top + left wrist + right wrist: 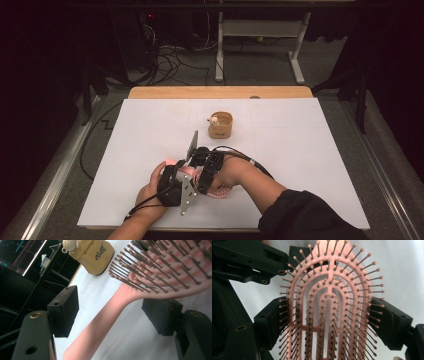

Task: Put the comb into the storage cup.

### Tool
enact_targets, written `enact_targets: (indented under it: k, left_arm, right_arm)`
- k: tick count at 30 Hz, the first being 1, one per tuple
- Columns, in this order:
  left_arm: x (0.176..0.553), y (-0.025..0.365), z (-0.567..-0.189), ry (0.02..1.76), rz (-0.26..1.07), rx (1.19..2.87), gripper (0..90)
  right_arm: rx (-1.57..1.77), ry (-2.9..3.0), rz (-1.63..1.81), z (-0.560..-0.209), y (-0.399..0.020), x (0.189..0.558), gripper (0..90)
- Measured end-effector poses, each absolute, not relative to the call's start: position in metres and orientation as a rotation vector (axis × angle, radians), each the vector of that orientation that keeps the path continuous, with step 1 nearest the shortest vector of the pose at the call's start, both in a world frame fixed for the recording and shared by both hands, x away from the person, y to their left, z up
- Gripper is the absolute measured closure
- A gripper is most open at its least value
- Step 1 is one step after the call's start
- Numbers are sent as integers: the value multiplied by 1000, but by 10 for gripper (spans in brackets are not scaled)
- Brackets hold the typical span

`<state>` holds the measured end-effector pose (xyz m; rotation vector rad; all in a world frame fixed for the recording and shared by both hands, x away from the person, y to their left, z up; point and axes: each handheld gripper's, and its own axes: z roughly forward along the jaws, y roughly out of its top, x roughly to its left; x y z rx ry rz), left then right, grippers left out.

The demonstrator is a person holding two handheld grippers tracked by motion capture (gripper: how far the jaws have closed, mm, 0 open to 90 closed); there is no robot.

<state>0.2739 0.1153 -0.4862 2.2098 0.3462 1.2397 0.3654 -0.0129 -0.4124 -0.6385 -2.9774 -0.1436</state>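
Note:
A pink vented hairbrush (329, 305) with ball-tipped bristles is held just above the white board, near its front edge. My right gripper (330, 322) is shut on the brush's head, one pad against each side rim. The brush's handle (100, 325) runs between the pads of my left gripper (111, 312), which stands open with a gap on either side of the handle. From above, both hands meet over the brush (172, 162), left gripper (170, 182) beside right gripper (210, 172).
A small tan holder (220, 125) with a little bear figure on its rim stands mid-board beyond the hands, also in the left gripper view (92, 255). The white board (310, 150) lies on a wooden table (220, 92). Cables and a desk frame (260, 45) sit behind.

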Motion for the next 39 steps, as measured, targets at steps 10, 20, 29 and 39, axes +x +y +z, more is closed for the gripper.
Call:
enact_targets:
  k: [10, 20, 29, 39]
  left_arm:
    - [271, 115, -489, 238, 1248, 2236, 492]
    - [268, 112, -491, 179, 1296, 2263, 603]
    - [267, 111, -492, 144, 1326, 2271, 662]
    - [266, 107, -494, 108, 1370, 2294, 744]
  right_arm:
    - [-642, -2968, -138, -412, -12, 366, 201]
    - [-650, -2958, -135, -411, -13, 365, 201]
    - [-656, -2946, -135, -410, -14, 365, 200]
    - [-680, -2923, -137, -406, -18, 367, 199]
